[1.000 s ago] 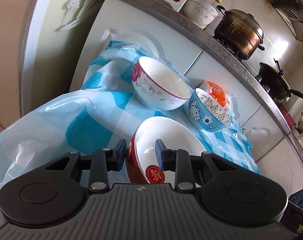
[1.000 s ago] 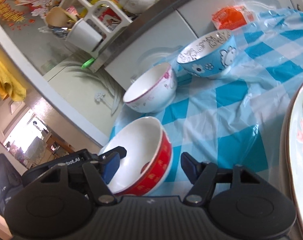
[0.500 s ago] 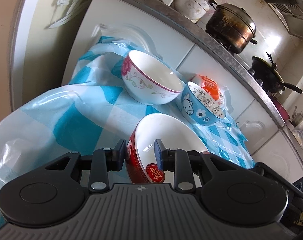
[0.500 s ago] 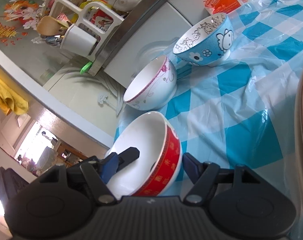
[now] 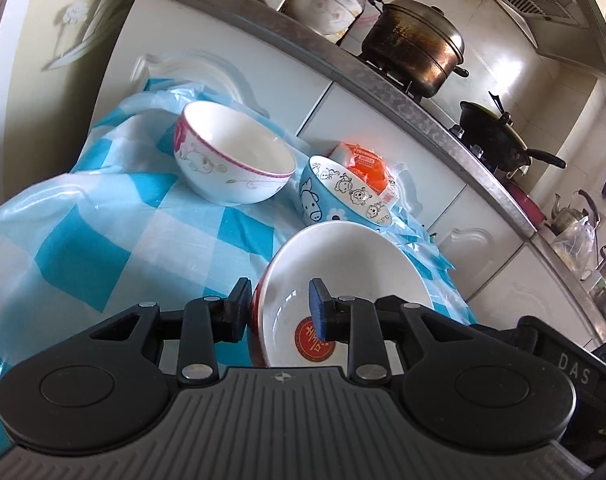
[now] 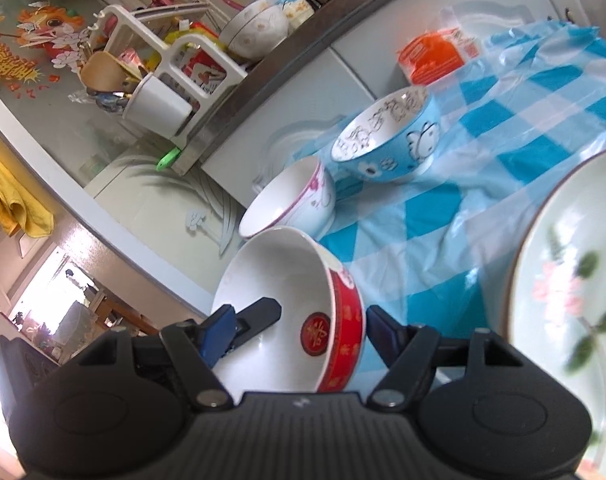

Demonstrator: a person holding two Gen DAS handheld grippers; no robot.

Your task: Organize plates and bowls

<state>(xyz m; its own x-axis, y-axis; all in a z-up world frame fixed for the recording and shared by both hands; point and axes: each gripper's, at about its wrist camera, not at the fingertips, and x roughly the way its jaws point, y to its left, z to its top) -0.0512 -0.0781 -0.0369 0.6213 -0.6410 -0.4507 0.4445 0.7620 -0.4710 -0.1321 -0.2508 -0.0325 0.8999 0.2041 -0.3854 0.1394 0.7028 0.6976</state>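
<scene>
Left gripper (image 5: 279,309) clamped on the rim of a red bowl (image 5: 343,264), above a blue-checked tablecloth (image 5: 103,216).
The bowl is empty, white inside with a red seal. Right gripper (image 6: 299,332) jaws stand apart around its far rim. Beyond it sit an empty pink-rimmed bowl (image 5: 233,152) and a blue cartoon bowl (image 5: 339,192).

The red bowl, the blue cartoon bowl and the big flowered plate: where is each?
red bowl (image 6: 345,344): right wrist view, red outer wall.
blue cartoon bowl (image 6: 399,148): right wrist view, blue side.
flowered plate (image 6: 563,292): right wrist view, pale inside.
</scene>
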